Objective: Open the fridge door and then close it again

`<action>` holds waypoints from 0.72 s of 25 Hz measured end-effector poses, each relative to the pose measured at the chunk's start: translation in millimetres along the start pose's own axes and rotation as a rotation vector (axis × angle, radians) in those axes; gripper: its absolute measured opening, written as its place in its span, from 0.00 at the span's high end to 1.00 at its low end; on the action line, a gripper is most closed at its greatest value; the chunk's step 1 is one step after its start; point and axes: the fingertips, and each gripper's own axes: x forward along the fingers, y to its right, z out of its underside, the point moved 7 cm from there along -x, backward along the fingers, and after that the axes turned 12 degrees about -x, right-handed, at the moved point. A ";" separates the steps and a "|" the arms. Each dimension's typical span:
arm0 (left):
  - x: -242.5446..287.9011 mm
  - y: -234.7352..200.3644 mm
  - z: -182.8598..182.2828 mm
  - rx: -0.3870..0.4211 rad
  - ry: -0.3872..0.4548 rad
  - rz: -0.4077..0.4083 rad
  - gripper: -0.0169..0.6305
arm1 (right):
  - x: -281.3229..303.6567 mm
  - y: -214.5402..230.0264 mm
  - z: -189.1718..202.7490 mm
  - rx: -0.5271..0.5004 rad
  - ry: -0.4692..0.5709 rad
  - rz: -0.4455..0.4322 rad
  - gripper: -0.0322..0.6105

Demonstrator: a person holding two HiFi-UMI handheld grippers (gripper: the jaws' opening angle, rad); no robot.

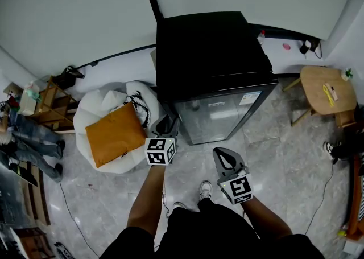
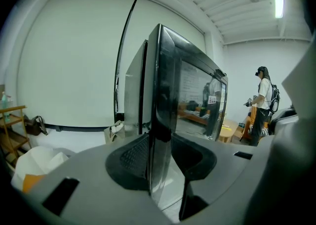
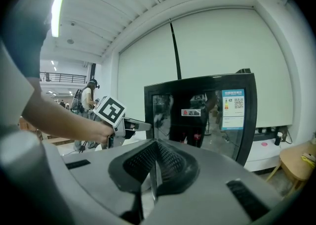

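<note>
With left gripper (image 1: 167, 122) pinching the fridge door (image 1: 219, 116) edge (fridge (image 1: 210, 47) on floor (image 1: 273, 155) against white wall (image 1: 85, 13)) and right gripper (image 1: 223, 153) pressed together, empty, could slip off that thin edge under a skewed pull.

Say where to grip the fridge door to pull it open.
Its free vertical edge, from the person's left: a gap there separates the fridge door from the cabinet, so fingers fit either side. The left gripper clamps that edge.
</note>
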 end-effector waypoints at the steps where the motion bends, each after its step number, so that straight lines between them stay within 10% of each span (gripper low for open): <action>1: -2.3 0.6 0.9 0.002 0.001 0.003 0.73 | 0.1 -0.7 -0.4 0.002 0.002 0.000 0.92; 18: -46.6 30.4 29.5 -0.002 0.013 0.015 0.78 | -10.0 -4.4 -3.4 0.001 0.021 0.035 0.92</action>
